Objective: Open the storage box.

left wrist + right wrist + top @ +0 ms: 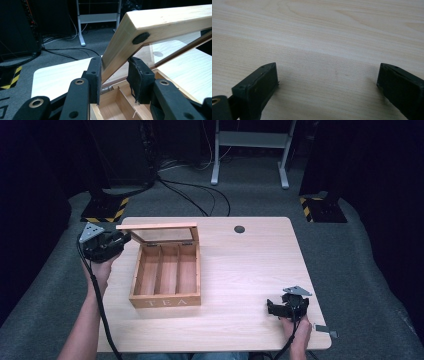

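Holding the tea box lid up

Counting first, we find one wooden tea box (pixel 167 275), one lid (pixel 157 226) on it with a glass pane, two grippers and one table (pixel 250 270). The box stands on the left half of the table, and we read "TEA" on its near wall. Inside are three long compartments side by side, and we see nothing lying in them.

Our left gripper (pixel 120 239) sits at the box's far left corner, forearm coming up from the bottom edge, jaws pointing toward the lid. In the left gripper view its two pads (pixel 95 75) are closed on the wooden frame of the lid (pixel 150 27), one on each face, with the lid tilted up over the open box (pixel 117 105).

Our right gripper (pixel 272 309) rests on the table near the right front corner, well apart from the box. In the right gripper view its jaws stand wide apart over bare wood (pixel 324 45), gripping nothing.
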Action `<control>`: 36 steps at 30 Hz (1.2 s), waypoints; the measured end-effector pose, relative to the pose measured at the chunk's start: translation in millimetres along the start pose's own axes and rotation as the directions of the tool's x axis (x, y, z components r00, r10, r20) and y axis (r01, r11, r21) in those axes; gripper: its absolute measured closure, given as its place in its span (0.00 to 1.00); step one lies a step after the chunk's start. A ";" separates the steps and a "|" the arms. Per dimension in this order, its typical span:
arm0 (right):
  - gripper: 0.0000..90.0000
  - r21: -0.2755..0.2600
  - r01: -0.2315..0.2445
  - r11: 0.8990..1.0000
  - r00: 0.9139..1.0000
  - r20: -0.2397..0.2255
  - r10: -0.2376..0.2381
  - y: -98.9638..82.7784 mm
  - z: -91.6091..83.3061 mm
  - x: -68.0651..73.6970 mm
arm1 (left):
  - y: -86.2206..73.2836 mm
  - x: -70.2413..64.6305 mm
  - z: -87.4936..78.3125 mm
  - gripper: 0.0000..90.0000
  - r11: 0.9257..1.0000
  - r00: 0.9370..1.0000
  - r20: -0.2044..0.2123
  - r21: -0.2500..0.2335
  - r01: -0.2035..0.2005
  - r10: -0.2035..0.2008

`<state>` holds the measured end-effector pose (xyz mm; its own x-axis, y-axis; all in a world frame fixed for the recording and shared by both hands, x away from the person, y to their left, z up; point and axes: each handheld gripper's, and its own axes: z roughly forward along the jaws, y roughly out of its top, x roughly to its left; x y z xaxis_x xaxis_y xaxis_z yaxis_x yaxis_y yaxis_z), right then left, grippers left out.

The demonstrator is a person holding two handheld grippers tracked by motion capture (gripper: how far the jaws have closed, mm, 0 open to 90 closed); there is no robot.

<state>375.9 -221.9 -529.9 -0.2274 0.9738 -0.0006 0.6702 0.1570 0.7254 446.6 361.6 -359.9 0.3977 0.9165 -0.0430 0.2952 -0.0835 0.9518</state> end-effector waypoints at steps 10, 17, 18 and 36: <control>0.03 0.000 0.000 1.000 1.000 0.000 0.000 0.0 0.0 0.0 | -0.7 0.1 -0.2 0.70 1.000 1.000 0.002 -0.003 -0.002 0.002; 0.03 0.000 0.000 1.000 1.000 0.000 0.000 0.0 0.0 0.0 | -0.8 0.0 -0.5 0.70 1.000 1.000 0.002 -0.001 -0.003 0.003; 0.03 0.000 -0.001 1.000 1.000 0.000 0.001 0.0 0.0 0.0 | -0.8 0.0 -0.5 0.70 1.000 1.000 0.002 -0.001 -0.004 0.004; 0.03 0.000 0.000 1.000 1.000 0.000 0.000 0.0 0.0 0.0 | -2.3 -0.5 -1.9 0.70 1.000 1.000 0.003 0.000 -0.013 0.013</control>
<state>375.9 -221.9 -529.9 -0.2273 0.9738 -0.0004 0.6702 0.1567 0.7254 444.0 362.1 -361.4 0.4043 0.9141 -0.0314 0.2900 -0.0955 0.9523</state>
